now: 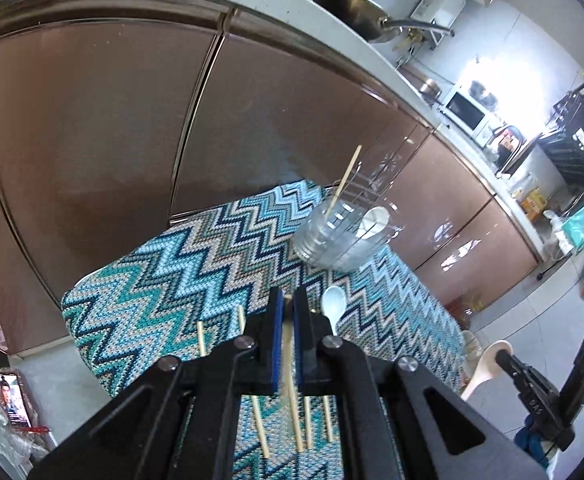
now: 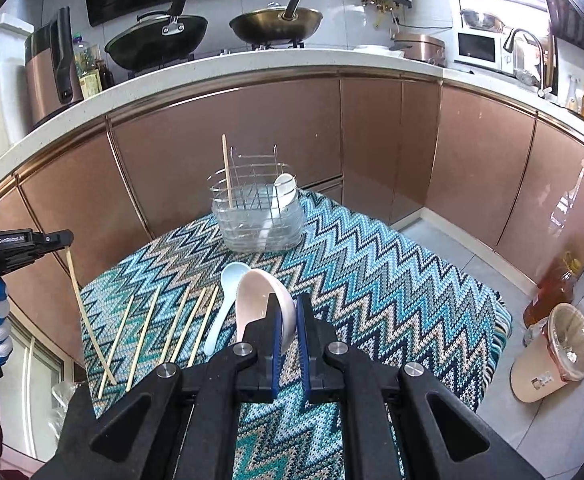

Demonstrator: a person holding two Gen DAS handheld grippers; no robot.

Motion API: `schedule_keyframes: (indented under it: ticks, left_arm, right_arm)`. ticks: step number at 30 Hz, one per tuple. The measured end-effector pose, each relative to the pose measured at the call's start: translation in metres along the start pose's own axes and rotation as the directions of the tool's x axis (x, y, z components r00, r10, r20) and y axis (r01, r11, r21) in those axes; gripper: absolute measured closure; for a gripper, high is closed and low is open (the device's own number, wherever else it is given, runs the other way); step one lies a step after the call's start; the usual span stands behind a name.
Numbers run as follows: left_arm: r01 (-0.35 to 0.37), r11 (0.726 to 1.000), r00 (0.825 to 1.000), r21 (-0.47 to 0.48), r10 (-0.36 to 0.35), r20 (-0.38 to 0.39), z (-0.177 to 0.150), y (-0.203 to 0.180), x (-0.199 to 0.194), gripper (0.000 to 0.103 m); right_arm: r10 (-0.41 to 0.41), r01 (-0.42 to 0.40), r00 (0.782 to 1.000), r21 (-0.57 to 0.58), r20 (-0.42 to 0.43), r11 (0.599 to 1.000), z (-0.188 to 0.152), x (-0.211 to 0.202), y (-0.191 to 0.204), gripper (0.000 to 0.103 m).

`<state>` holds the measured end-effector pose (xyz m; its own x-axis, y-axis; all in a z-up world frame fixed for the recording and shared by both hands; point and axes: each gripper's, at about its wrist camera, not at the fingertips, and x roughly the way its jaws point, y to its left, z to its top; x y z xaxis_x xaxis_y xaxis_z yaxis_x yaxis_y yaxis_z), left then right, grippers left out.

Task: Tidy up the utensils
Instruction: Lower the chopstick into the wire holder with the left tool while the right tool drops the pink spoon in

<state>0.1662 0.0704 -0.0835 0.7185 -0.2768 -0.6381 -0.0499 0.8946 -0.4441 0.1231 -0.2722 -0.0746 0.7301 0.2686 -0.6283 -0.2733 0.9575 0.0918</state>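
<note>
My left gripper point(image 1: 287, 300) is shut on a wooden chopstick point(image 1: 292, 380); in the right wrist view it point(image 2: 65, 240) holds that chopstick point(image 2: 81, 312) hanging down over the table's left edge. My right gripper point(image 2: 287, 306) is shut on a pink spoon point(image 2: 257, 300), which also shows in the left wrist view point(image 1: 486, 368). A clear utensil holder point(image 2: 259, 216) with wire rack stands at the table's far side, holding one chopstick point(image 2: 226, 168) and a white spoon point(image 2: 283, 192). Several chopsticks point(image 2: 171, 328) and a pale blue spoon point(image 2: 223, 304) lie on the zigzag cloth point(image 2: 392, 280).
Brown cabinet doors point(image 2: 231, 140) and a white counter point(image 2: 211, 68) with pans point(image 2: 155, 36) stand behind the table. A pink bin point(image 2: 552, 352) and an oil bottle point(image 2: 552, 288) stand on the floor to the right.
</note>
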Motion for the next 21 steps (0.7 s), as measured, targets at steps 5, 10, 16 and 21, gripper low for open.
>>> schedule_keyframes:
  ticks: [5,10,16,21]
  left_arm:
    - [0.019,1.000,1.000,0.000,-0.019,0.020,0.009,-0.002,-0.003,0.099]
    - [0.048,0.999,0.999,-0.009,-0.048,0.005,0.016,0.002,-0.001,0.099]
    - [0.093,0.996,0.996,-0.014,-0.093,0.007,0.031,0.002,0.001,0.099]
    - [0.117,0.993,0.991,0.011,-0.118,0.057,0.050,-0.012,0.001,0.099]
  right_arm:
    - [-0.005,0.004,1.000,0.002,0.024,1.000,0.009,-0.001,0.002,0.096]
    - [-0.008,0.008,0.999,0.005,0.035,1.000,0.016,0.003,0.002,0.096]
    - [0.006,-0.006,0.999,0.012,0.044,1.000,0.023,0.010,0.000,0.096]
    - [0.026,-0.027,0.997,0.024,0.069,0.999,0.036,0.021,-0.002,0.096]
